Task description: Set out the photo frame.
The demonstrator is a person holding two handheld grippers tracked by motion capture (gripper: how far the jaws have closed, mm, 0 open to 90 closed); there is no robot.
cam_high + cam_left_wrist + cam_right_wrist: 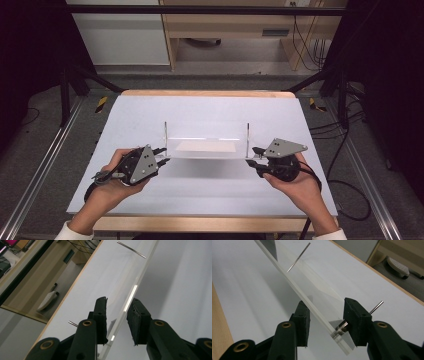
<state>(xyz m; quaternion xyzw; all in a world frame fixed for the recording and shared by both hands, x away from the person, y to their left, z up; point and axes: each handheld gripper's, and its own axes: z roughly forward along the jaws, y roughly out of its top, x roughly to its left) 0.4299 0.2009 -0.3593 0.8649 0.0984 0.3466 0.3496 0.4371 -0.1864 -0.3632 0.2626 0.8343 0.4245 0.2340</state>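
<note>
At mid-table, we take the clear acrylic stand [206, 145] by its ends: right gripper [256, 156] clamped on the corner by a metal pin [375, 307], left gripper [163, 156] unclamped around the edge. Stiff, light, slick, we judge; corners grip best.

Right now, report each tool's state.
Left tool: around the clear acrylic plate, grip cannot be told.
Right tool: shut on the plate's end.

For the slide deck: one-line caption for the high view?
Two hand-held grippers, left and right, straddle the ends of a clear acrylic plate with upright pins, on a white table.
</note>
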